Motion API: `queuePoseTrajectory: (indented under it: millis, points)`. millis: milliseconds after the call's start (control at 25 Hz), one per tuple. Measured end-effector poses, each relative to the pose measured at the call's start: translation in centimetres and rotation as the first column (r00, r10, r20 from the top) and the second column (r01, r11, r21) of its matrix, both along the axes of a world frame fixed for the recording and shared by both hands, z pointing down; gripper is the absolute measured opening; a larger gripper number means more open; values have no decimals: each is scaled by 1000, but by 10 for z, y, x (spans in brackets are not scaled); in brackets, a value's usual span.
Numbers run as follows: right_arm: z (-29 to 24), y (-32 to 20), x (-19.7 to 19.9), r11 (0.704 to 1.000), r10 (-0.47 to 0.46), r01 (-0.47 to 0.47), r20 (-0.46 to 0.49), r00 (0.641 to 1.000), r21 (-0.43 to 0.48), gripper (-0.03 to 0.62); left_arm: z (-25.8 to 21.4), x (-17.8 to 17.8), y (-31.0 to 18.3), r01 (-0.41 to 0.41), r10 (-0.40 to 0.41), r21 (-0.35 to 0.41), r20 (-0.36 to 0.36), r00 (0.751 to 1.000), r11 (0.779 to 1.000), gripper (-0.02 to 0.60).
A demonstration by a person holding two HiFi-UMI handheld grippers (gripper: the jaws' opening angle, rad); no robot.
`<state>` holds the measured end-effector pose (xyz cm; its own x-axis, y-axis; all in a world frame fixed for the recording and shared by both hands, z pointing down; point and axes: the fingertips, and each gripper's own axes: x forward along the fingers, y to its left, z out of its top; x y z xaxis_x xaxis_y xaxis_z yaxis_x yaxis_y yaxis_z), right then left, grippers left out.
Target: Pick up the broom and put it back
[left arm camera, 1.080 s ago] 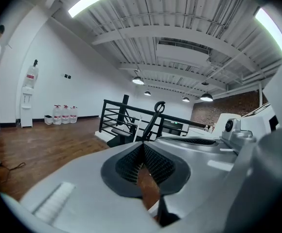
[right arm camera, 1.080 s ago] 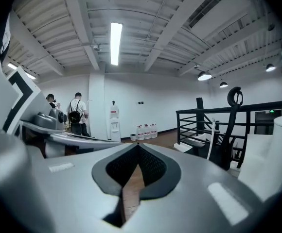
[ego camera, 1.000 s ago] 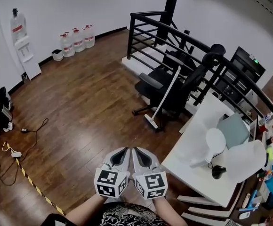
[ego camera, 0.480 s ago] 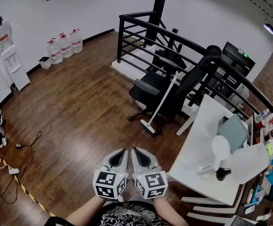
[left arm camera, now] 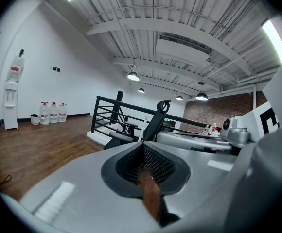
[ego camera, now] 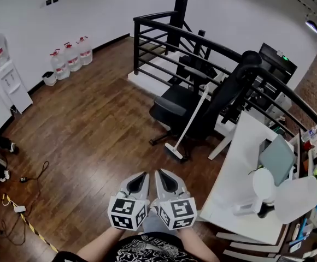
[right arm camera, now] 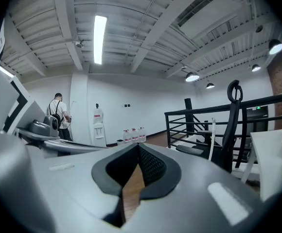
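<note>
Pickup not yet begun; judging step as getting to broom [ego camera: 191, 116].
- Broom leaning on office chair [ego camera: 169, 100], head resting on floor [ego camera: 93, 124], well apart from grippers.
- Left gripper [ego camera: 142, 177] and right gripper [ego camera: 162, 174] hovering side by side, both clenched, holding nothing.
- Next move calling for closing gap, opening jaws, clamping handle.
</note>
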<state>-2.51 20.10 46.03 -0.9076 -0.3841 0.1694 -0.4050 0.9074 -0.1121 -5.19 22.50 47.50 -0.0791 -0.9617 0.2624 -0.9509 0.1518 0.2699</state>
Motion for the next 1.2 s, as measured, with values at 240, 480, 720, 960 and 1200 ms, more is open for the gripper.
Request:
queuePoseTrajectory:
  millis: [240,480,720,960,1200]
  points:
    - [-1,-71,-19,999,36,-36,24,999,-11,0,-3,-21,-75,-33,33,-5,22,999,999,3]
    - [-3,-151,-30,997,78,-77,37,996,-21,0,-5,-29,-159,-85,86,-19,36,996,996,3]
    - [-4,-218,-31,992,123,-122,59,991,-32,0,-7,-27,-228,-136,138,-34,60,989,990,3]
    - [-2,-266,-27,985,168,-165,60,984,-44,0,-8,-26,-274,-168,170,-37,62,983,985,3]
    - [1,-301,-30,977,207,-205,40,978,-54,0,-3,-26,-307,-208,210,-54,36,977,977,3]
